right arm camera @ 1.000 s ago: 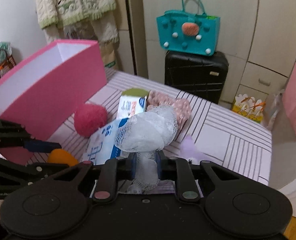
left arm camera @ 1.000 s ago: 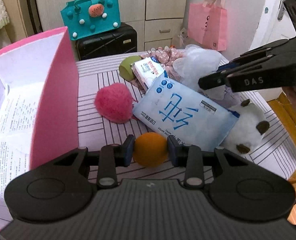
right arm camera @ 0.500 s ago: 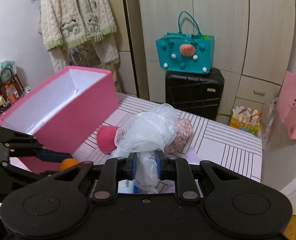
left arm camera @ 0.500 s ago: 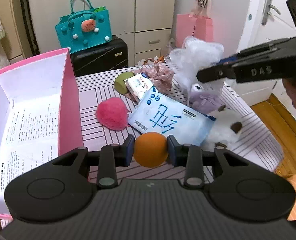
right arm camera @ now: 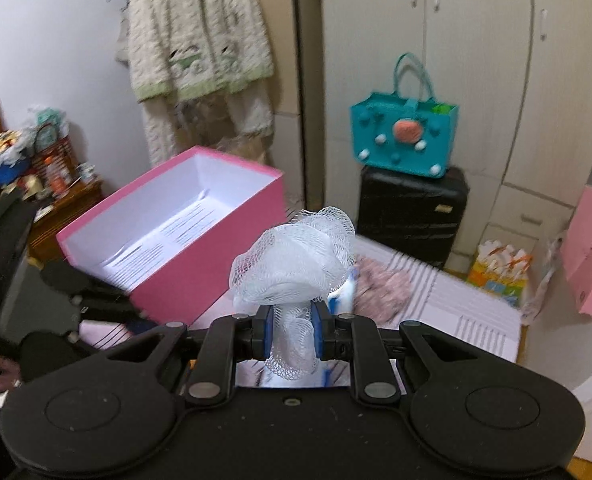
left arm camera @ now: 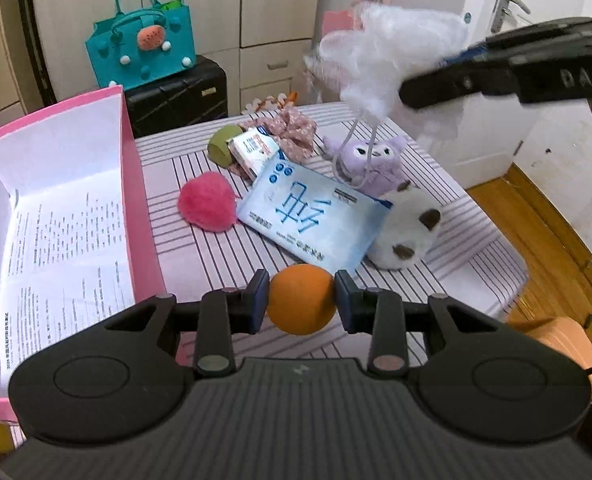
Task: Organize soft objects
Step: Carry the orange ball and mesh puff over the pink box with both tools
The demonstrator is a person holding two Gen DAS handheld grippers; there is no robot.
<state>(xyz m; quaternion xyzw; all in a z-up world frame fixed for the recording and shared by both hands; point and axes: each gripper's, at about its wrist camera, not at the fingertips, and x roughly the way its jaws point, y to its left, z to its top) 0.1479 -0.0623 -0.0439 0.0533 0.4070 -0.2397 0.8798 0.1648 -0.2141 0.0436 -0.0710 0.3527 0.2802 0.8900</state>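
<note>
On the table: striped cloth (left arm camera: 216,256) covers it; pink box (left arm camera: 136,184) stands at its left edge, open, a printed sheet inside.
Left gripper (left arm camera: 301,300): clenched on an orange ball (left arm camera: 301,299), above the near edge.
Right gripper (right arm camera: 292,336): grasping a white mesh puff (right arm camera: 296,256), raised above the table; "DAS" reads on its side.
Table middle: blue-white pack (left arm camera: 308,216) with large Chinese characters, pink pompom (left arm camera: 206,208), white plush (left arm camera: 410,228), purple plush (left arm camera: 380,164).
Room: teal felt bag (left arm camera: 142,52) on a black suitcase (left arm camera: 180,96), pale cupboards behind.
</note>
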